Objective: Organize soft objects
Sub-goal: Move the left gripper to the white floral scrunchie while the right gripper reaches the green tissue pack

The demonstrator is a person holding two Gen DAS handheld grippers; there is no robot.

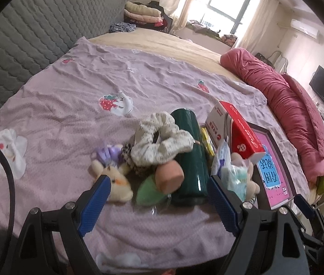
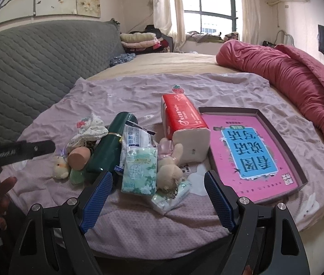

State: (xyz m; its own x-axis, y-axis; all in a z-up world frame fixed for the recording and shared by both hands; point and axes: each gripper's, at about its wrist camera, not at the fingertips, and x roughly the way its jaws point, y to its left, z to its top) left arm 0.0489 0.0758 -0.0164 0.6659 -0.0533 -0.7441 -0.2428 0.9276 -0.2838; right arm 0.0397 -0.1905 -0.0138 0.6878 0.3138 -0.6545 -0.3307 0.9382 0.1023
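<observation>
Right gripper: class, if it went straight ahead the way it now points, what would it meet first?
Most likely the green floral tissue pack, lying just ahead between the open right gripper fingers, with the beige plush toy beside it. Depth is uncertain.

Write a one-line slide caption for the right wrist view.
Open right gripper faces tissue packs, plush toys and a green bottle on the bed.

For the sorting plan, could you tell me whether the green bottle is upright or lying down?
Lying down: the green bottle rests lengthwise on the blanket.
</observation>
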